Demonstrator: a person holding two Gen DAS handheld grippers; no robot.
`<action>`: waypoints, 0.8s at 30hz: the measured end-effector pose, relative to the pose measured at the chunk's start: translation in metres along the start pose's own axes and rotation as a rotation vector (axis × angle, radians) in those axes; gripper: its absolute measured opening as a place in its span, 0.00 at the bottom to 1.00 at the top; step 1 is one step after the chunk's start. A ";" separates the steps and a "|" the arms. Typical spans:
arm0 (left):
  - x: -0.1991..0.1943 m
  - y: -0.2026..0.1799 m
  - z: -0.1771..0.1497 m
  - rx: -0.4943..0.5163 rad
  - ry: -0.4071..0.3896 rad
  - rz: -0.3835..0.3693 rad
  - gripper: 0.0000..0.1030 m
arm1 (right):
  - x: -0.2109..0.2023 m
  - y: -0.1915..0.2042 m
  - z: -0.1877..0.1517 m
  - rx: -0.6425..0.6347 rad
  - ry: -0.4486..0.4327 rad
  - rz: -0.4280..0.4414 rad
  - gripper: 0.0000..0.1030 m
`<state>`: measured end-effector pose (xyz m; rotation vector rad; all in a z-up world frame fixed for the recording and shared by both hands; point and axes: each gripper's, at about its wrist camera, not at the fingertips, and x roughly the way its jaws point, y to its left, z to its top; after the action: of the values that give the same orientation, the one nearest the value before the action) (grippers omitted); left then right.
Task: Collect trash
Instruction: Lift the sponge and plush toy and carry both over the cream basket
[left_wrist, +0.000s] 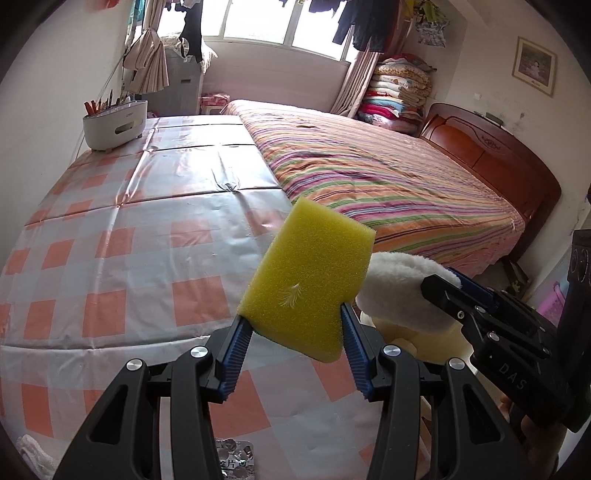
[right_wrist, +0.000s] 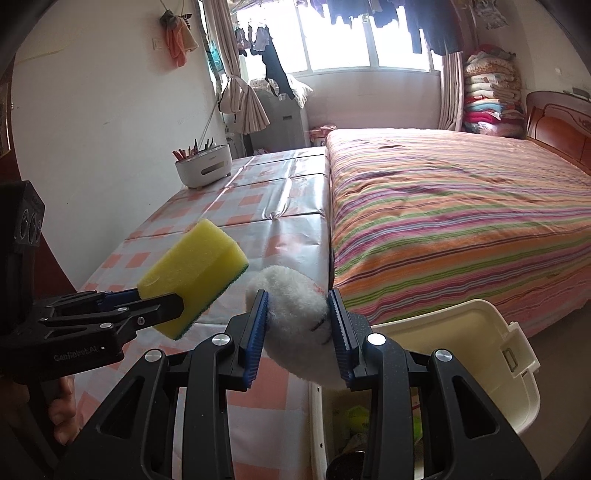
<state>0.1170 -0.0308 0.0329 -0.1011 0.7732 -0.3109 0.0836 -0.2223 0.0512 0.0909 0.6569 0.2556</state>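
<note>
two grippers loaded: left gripper (left_wrist: 295, 328) clamps yellow sponge (left_wrist: 306, 280), right gripper (right_wrist: 297, 332) clamps white fluffy pad (right_wrist: 291, 314), both held above table (left_wrist: 110, 240) edge. bin (right_wrist: 480, 354) open below right, some trash inside; drop-off left. blister pack (left_wrist: 236, 458) remains on table.

The blister pack (left_wrist: 236, 458) on the counter (left_wrist: 110, 229) is partly hidden behind the left gripper (left_wrist: 295, 332) and cut off at the bottom edge. The right gripper (right_wrist: 299, 332) covers much of the bin (right_wrist: 480, 362), whose contents stay too dim to tell.
</note>
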 end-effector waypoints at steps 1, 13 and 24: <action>0.001 -0.003 0.000 0.001 0.000 -0.003 0.45 | -0.004 -0.006 -0.001 0.008 -0.004 -0.008 0.31; 0.008 -0.036 -0.006 0.052 0.015 -0.046 0.45 | -0.023 -0.043 -0.010 0.063 -0.017 -0.063 0.31; 0.009 -0.063 -0.011 0.097 0.023 -0.075 0.45 | -0.038 -0.075 -0.020 0.122 -0.025 -0.108 0.31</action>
<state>0.1007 -0.0932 0.0316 -0.0356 0.7769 -0.4203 0.0579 -0.3045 0.0457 0.1742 0.6505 0.1101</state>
